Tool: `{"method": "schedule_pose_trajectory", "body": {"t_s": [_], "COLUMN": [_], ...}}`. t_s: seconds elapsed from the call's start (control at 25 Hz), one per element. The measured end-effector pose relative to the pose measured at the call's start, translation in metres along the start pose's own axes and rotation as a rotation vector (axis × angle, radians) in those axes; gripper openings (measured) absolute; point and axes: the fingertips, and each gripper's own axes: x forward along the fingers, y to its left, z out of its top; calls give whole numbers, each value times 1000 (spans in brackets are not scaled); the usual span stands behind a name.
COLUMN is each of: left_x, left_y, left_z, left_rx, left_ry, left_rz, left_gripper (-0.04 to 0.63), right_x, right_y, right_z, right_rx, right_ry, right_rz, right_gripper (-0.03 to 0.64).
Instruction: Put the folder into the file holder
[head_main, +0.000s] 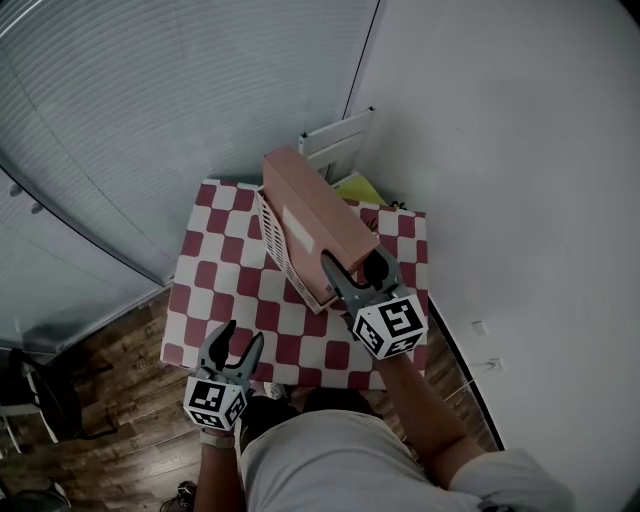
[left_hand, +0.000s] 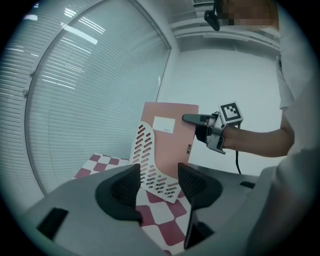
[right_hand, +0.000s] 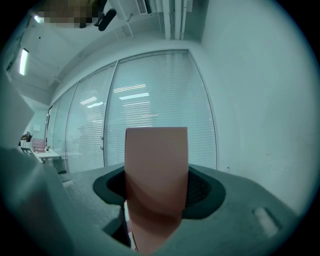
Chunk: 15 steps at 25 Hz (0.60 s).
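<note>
Checkered bench (head_main: 215, 290) carries the file holder (head_main: 280, 255). My right tool (head_main: 354, 265) clamps the pink folder (head_main: 305, 215) upright against the holder's perforated side; left tool (head_main: 243, 338) gapes empty. Insertion appears underway; next I seat it, then release.

no readable text, label (left_hand: 164, 124) on folder (left_hand: 174, 150) illegible
</note>
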Motion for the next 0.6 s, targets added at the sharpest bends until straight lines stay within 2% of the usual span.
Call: {"method": "schedule_pose_trajectory", "body": {"t_s": [0.6], "left_x": [-15], "left_y": [0], "left_z": [-29], "left_rx": [-33], "left_ry": [39], "left_rz": [78], "left_gripper": [216], "right_x": [4], "right_y": [-4], "right_z": [-43], "right_rx": [-6], "right_ry": [21], "right_rz": [12], "right_gripper": [279]}}
